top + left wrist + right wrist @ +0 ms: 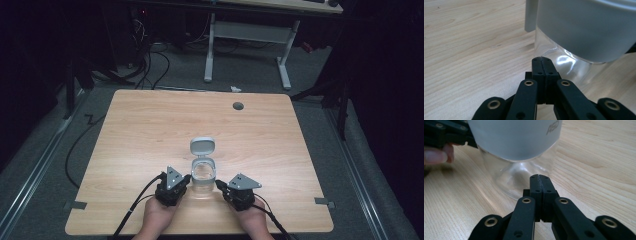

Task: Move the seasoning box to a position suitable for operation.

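A clear container [203, 176] with a grey collar stands near the front of the wooden table [150, 125], its grey flip lid [202, 146] open and leaning back. My left gripper [187, 179] sits just left of it, jaws shut with nothing between them. In the left gripper view its tips [542, 60] are close to the container's clear wall [564, 62]; I cannot tell if they touch. My right gripper [220, 185] is at the container's right side, also shut and empty. Its tips [539, 177] are close to the glass base [516, 177].
A round cable hole [238, 105] lies at the table's far right. Grey brackets [75, 205] [324, 201] mark the front corners. A white desk frame [247, 35] and floor cables stand beyond the far edge. The other gripper [444, 132] and a fingertip [436, 155] show behind the container.
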Action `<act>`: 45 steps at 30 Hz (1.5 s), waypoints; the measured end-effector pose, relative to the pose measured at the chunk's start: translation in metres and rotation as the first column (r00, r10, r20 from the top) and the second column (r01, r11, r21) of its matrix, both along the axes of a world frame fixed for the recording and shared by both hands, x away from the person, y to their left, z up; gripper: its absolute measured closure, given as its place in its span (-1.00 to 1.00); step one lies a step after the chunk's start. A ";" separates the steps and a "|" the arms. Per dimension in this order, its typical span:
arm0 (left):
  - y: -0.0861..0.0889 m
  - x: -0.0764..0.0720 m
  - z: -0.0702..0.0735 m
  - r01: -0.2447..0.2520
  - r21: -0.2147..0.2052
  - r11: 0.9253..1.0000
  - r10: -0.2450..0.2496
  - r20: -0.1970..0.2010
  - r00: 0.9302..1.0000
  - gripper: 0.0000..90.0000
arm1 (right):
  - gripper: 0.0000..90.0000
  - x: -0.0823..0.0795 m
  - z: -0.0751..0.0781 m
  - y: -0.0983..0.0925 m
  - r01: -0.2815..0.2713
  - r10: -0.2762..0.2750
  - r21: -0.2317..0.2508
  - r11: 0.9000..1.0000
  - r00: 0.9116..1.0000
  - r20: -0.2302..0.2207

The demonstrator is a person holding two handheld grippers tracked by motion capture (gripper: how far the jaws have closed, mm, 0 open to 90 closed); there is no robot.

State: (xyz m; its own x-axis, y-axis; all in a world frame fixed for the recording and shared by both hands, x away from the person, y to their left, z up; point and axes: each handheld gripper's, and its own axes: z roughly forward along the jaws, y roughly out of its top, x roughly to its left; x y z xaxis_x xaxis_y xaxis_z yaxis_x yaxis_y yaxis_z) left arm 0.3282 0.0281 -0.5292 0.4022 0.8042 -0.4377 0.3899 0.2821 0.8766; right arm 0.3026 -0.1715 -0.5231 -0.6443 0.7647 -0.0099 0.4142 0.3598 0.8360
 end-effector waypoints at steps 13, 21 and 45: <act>0.027 -0.034 0.003 -0.023 -0.048 0.999 0.023 -0.006 1.000 0.95 | 1.00 0.009 0.014 -0.032 0.101 -0.102 0.054 0.993 0.994 0.033; -0.006 -0.054 0.000 0.072 -0.062 0.995 -0.072 -0.005 0.997 0.98 | 1.00 0.035 0.041 -0.023 0.139 -0.149 0.109 0.984 0.985 0.085; -0.017 -0.042 -0.002 0.064 -0.046 0.997 -0.064 -0.005 0.998 0.99 | 1.00 0.087 0.095 0.005 0.142 -0.172 0.192 0.971 0.974 0.149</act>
State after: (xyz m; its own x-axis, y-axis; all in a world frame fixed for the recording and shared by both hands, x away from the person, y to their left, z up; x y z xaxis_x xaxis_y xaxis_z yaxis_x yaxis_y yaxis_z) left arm 0.2866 0.0113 -0.5309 0.4489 0.7559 -0.4765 0.4142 0.2965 0.8605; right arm 0.3900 -0.1666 -0.4281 -0.5167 0.8551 0.0415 0.3058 0.1392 0.9419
